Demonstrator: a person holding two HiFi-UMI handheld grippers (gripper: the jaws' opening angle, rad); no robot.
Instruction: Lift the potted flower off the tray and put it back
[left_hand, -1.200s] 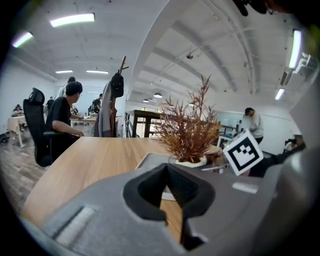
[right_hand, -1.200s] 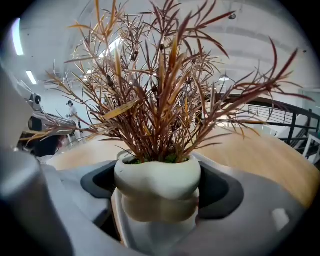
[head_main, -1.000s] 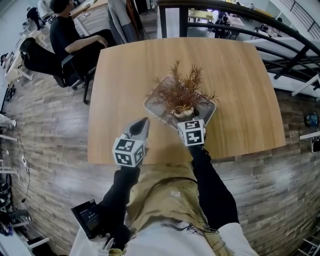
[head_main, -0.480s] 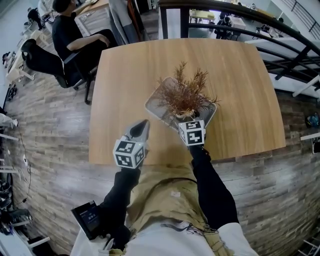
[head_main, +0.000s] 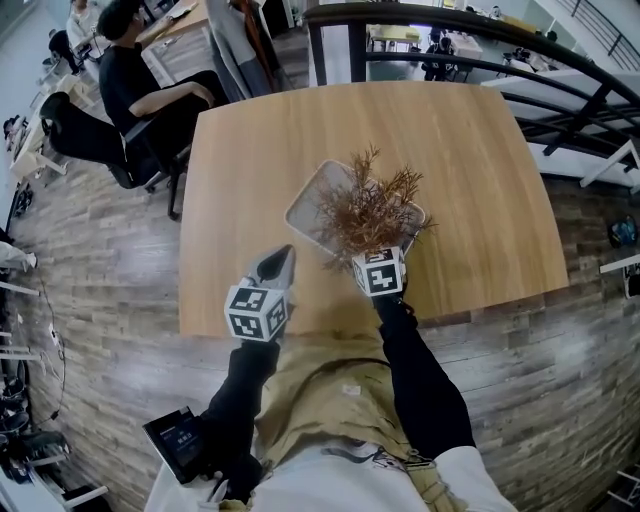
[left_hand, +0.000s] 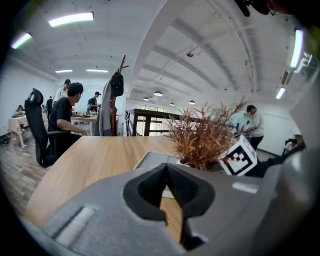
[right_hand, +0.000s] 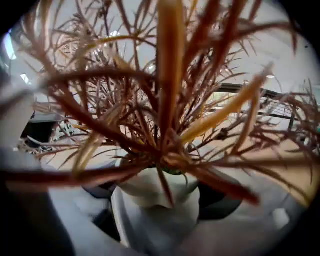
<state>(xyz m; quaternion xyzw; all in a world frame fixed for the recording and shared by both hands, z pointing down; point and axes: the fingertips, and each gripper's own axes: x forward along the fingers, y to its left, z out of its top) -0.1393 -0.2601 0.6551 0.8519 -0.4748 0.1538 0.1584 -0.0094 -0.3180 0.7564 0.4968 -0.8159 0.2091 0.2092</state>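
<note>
Rust-brown dried sprigs fan out of a small white pot (right_hand: 159, 192). The potted flower (head_main: 368, 205) is over the near right corner of the grey square tray (head_main: 310, 208) on the wooden table (head_main: 250, 140). The right gripper (head_main: 376, 252) has its jaws closed on the pot, one dark pad at each side.

Half a second earlier the plant stood deeper in the tray. Now it is nearer the person, and more of the tray floor shows bare. The left gripper (head_main: 283, 256) has kept its place by the near table edge, jaws together on nothing.

Only the right gripper view shows the grip. In the head view the marker cube hides the pot, so whether it touches the tray cannot be told.
</note>
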